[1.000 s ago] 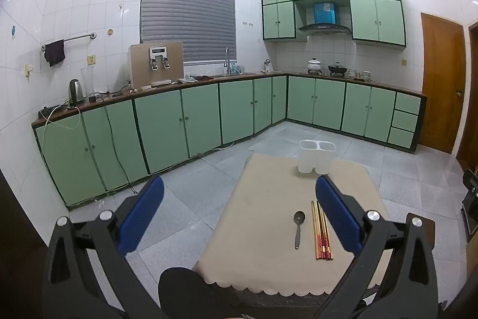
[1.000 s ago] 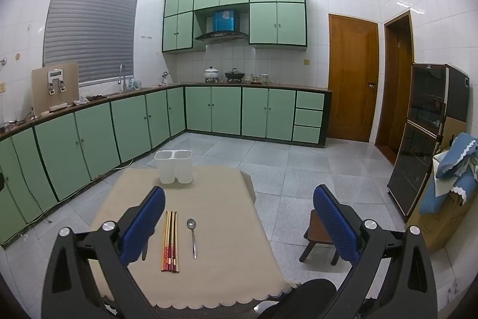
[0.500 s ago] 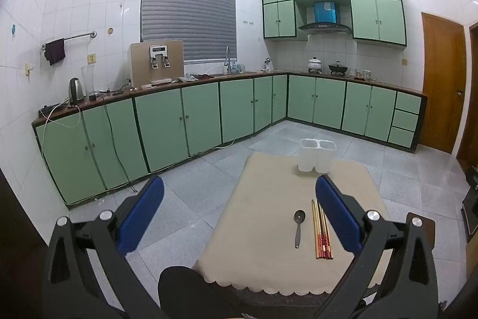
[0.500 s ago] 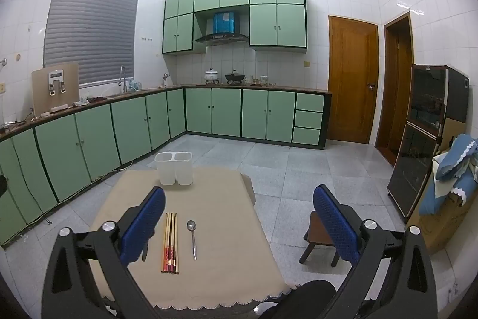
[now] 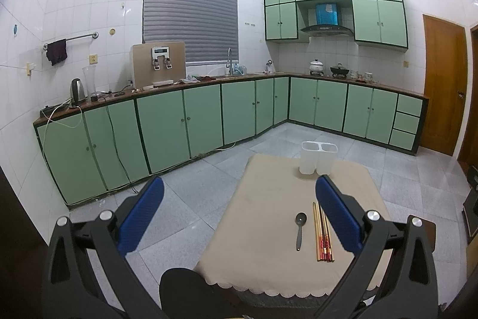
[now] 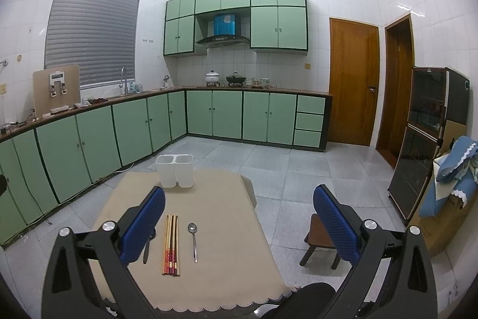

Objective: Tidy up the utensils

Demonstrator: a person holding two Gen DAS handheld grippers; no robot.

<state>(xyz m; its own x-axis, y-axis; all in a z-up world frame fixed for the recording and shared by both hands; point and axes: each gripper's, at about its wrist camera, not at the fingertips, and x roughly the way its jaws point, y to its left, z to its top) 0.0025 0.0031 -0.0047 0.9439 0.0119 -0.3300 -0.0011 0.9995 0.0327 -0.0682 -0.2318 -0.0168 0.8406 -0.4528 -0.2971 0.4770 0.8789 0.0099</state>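
Chopsticks [image 6: 171, 245]: red-patterned ends, unreadable.

Green cabinets [image 5: 179, 121], a kettle [image 5: 76, 88], and a wooden stool [image 6: 321, 241] beside the table [image 6: 221, 217]

In the right wrist view, the black spoon [image 6: 147, 247] at lower left is largely hidden behind a blue finger pad [image 6: 142, 226] of the right gripper [image 6: 239, 224]; only its handle and a sliver of the bowl are seen. In the left wrist view, the right side of the chopsticks [image 5: 322, 232] is covered by a pad of the left gripper [image 5: 239, 217]. The inside of the white utensil holder [image 5: 318, 158] cannot be made out. The table's [image 5: 263, 217] near edge is masked by a dark rounded shape at bottom centre.
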